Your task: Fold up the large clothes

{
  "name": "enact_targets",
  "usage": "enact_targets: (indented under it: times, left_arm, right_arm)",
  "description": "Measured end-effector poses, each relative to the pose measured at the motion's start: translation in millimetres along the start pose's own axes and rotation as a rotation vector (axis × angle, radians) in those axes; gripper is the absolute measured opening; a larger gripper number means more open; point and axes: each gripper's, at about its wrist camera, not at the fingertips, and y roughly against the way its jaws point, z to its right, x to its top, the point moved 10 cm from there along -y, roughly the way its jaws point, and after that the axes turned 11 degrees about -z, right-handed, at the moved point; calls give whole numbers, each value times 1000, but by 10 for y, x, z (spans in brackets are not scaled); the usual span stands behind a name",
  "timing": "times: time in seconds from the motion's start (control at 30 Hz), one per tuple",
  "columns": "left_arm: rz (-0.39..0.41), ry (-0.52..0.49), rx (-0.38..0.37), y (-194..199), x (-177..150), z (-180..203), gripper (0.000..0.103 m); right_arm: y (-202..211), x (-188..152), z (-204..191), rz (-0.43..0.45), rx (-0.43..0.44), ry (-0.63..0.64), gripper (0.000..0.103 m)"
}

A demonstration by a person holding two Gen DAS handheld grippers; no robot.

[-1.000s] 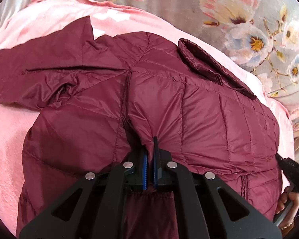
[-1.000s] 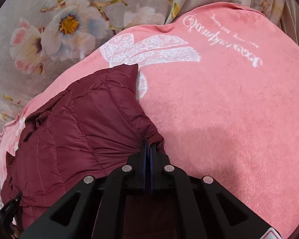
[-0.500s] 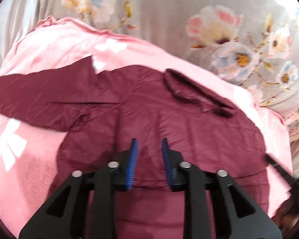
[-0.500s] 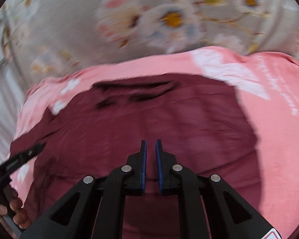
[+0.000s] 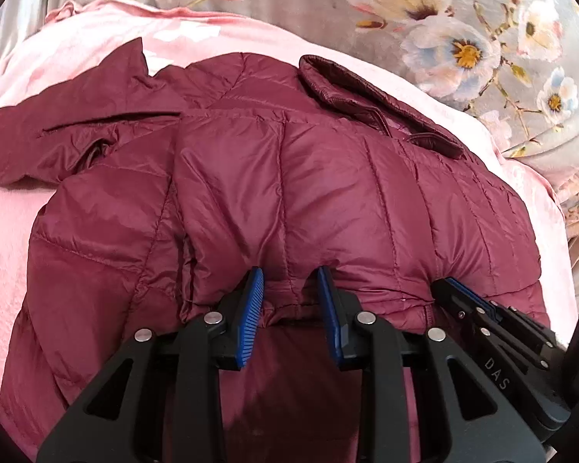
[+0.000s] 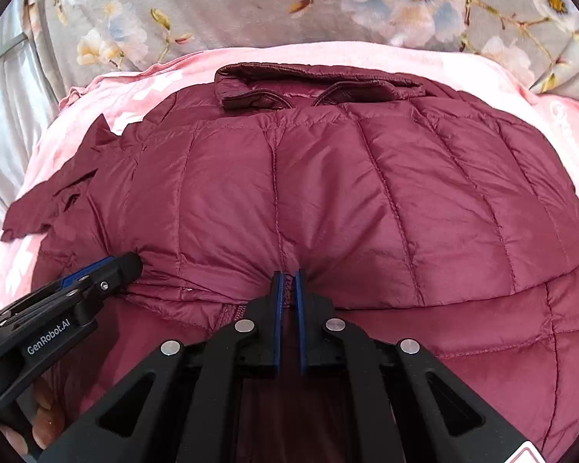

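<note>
1. The maroon puffer jacket (image 6: 328,193) is spread across a pink blanket (image 5: 77,50) on the bed, collar (image 6: 308,83) at the far end. One sleeve (image 5: 58,127) trails off to the left, and a folded-over panel makes a ridge across the near side.
2. Left gripper (image 5: 289,297) has its blue pads wide apart, straddling that ridge without pinching anything.
3. Right gripper (image 6: 288,289) has its pads close, a narrow gap left, with a pinch of the fold's seam sitting between them. Looks like a light bite; I wouldn't call it firm.
4. Handling guess: light, squashy and full of air, with a shiny shell that's probably slippery. It'll likely spring back open after each fold.
5. I'd grab at stitched seams or the hem edge, not mid-puff, since the quilting gives the pads something to hold.
6. Floral bedsheet (image 6: 251,7) lies behind everything.
</note>
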Motion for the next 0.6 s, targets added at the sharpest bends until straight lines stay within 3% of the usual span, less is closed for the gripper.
enact_targets:
  times: [0.2,0.3,0.33,0.43,0.5,0.6]
  left_arm:
    - [21,22,-45,27,-4,-16,28]
    - [24,106,-135,171,-17,-145,29]
    - [30,136,-160,249,-16,-216,34]
    - [146,297,-230,763,115,-811,72]
    - [218,386,-196,1041,239,-1359,78]
    - [285,531,-62,1339,411,-2417,81]
  right_arm:
    - [-6,15,14,5,-15,8,4]
    - [-10,24,25,6,-24,14,4]
    - [-10,26,32,6,-23,13,4]
    - [-4,26,35,7,-12,7,4]
    - [-3,27,33,8,-5,2,4]
    - [-3,27,33,9,5,-5,4]
